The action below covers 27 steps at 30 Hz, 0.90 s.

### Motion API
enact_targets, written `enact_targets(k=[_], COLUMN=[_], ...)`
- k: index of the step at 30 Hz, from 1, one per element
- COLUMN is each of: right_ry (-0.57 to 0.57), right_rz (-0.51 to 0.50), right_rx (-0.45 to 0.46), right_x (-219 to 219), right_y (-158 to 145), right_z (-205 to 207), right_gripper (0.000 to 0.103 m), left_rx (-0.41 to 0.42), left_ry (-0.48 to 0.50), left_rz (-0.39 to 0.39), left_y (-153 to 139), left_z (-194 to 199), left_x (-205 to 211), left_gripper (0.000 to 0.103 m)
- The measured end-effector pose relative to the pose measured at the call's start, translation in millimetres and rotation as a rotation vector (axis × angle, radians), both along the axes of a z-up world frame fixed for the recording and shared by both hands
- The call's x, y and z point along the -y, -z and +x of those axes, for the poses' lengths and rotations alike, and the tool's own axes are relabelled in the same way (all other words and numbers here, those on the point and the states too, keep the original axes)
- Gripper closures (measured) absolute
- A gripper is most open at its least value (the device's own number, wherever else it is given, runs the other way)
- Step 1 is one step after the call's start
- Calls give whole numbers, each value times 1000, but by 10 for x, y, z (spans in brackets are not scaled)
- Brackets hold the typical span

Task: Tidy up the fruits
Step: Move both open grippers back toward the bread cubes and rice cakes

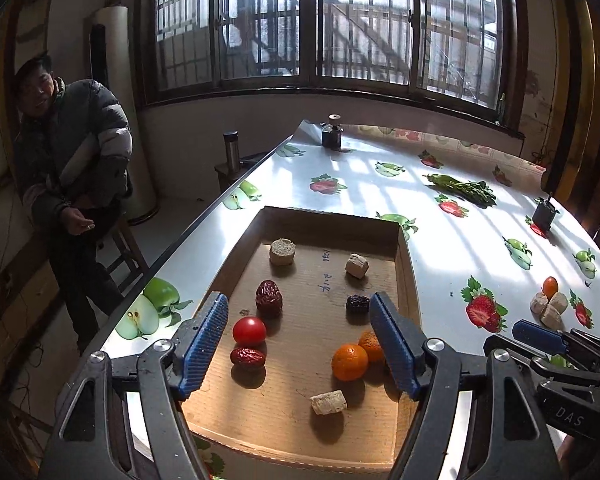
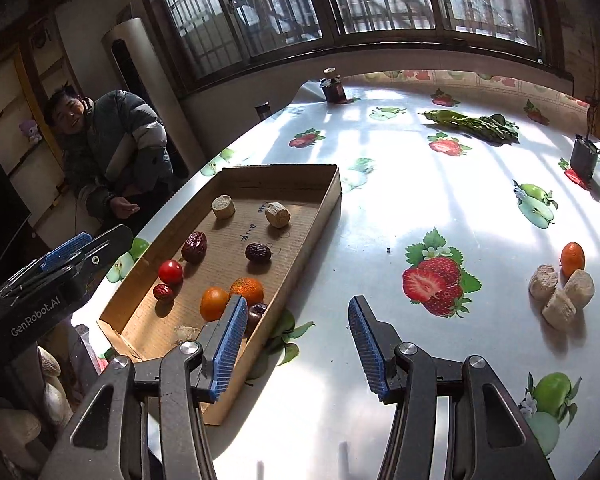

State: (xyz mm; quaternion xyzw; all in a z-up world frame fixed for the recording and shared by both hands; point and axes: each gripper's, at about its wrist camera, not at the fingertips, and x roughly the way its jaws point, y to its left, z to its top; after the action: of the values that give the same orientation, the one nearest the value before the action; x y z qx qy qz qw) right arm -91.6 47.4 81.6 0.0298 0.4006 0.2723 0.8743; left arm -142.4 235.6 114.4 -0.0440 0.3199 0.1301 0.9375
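A shallow cardboard tray (image 1: pixel 404 264) (image 2: pixel 332 188) lies on the table. It holds a cherry tomato (image 1: pixel 249 331) (image 2: pixel 170 271), red dates (image 1: pixel 269 298) (image 2: pixel 194 246), two oranges (image 1: pixel 349 361) (image 2: pixel 214 303), a dark date (image 1: pixel 357 303) (image 2: pixel 257 252) and pale sugarcane-like chunks (image 1: pixel 282 251) (image 2: pixel 277 213). On the table to the right lie a small orange (image 1: pixel 549 286) (image 2: pixel 572 258) and pale chunks (image 1: pixel 550 309) (image 2: pixel 562 294). My left gripper (image 1: pixel 300 344) is open above the tray, empty. My right gripper (image 2: pixel 298 344) is open above the table, right of the tray, empty.
The table carries a glossy fruit-print cloth (image 2: pixel 432 284). Green leafy vegetables (image 1: pixel 462 189) (image 2: pixel 472 122) lie at the back, with a dark jar (image 1: pixel 331 132) (image 2: pixel 334 86) and a small black holder (image 1: pixel 544 214) (image 2: pixel 583 158). A seated man (image 1: pixel 72 168) (image 2: pixel 108 148) is beyond the left edge.
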Motion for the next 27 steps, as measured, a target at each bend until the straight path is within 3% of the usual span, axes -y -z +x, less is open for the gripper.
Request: enact_targets(k=[5,16,21,27], right_ry=[86,429,399,344], right_rz=[-13,-56,-67,-118], right_rx=[11,-28,-96,-133], right_x=[464,1998,2016,1687], right_y=[-11,-9,204,496], right_z=[37,340,515,719], right_gripper=[46,46,46,46], left_rx=[-14,-84,-138,-164], left_ry=[51,198,282,301], left_rz=[-31,-116,-134,-111], left_y=[11,192,312,362], left_z=[28,257,370,453], left_x=[114,596,935,1111], left_gripper=[30,29,29,29])
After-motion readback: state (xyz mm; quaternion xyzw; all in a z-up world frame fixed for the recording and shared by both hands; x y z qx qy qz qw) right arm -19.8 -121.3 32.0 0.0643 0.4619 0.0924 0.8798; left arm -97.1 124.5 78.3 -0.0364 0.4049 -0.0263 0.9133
